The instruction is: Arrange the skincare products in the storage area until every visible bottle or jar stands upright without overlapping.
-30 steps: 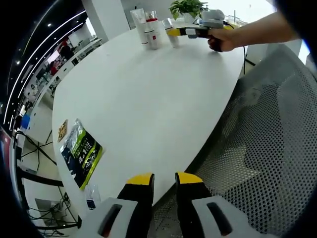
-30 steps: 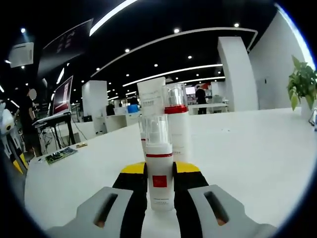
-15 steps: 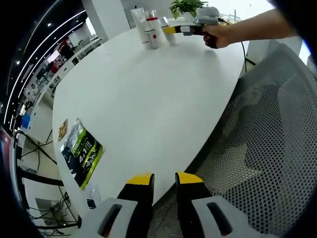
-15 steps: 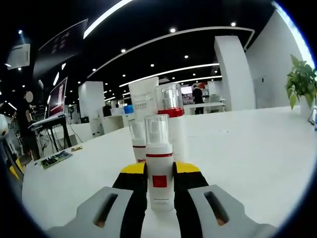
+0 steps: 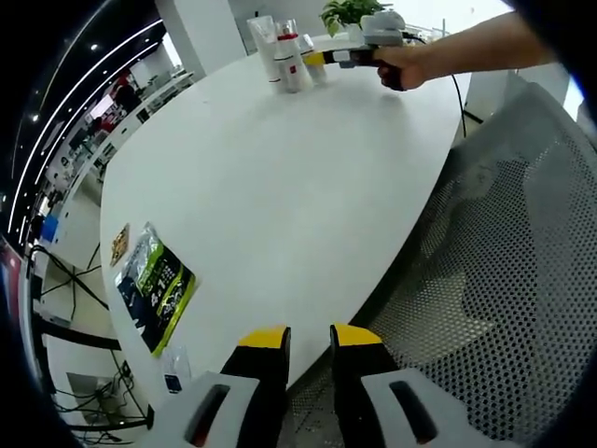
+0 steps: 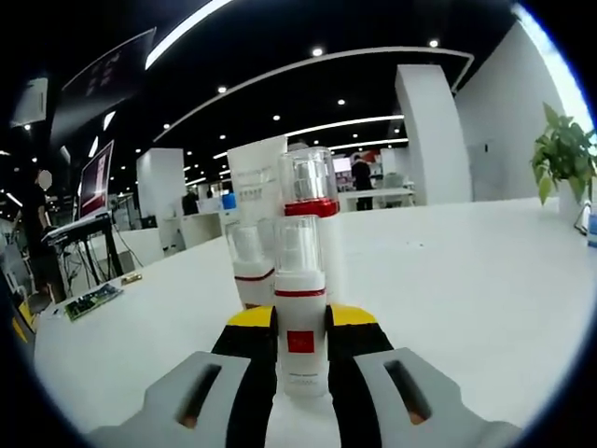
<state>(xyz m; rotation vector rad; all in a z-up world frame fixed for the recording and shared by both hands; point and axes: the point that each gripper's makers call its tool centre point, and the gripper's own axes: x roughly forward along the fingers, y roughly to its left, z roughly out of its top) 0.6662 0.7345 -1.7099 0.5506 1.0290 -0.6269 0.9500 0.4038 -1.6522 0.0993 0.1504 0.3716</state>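
My right gripper [image 6: 299, 322] is shut on a small white pump bottle [image 6: 299, 308] with a clear cap and a red square label, held upright above the white table [image 6: 466, 280]. Just beyond it stand a short white bottle [image 6: 250, 271], a taller bottle with a red band and clear cap [image 6: 312, 201], and a white tube [image 6: 256, 187]. In the left gripper view the same cluster of bottles [image 5: 280, 56] stands at the table's far end, with the right gripper [image 5: 322, 58] and a person's hand [image 5: 401, 67] reaching it. My left gripper [image 5: 308, 338] hangs at the table's near edge, jaws close together, holding nothing.
A green-and-black packet [image 5: 154, 285] and a small yellow card [image 5: 118, 245] lie near the table's left edge. A grey mesh chair [image 5: 504, 261] stands on the right. A potted plant [image 5: 347, 13] sits behind the bottles. Desks and pillars fill the background.
The right gripper has carried the small pump bottle closer to the standing bottles; the short white bottle now shows just behind it. The left gripper has stayed put.
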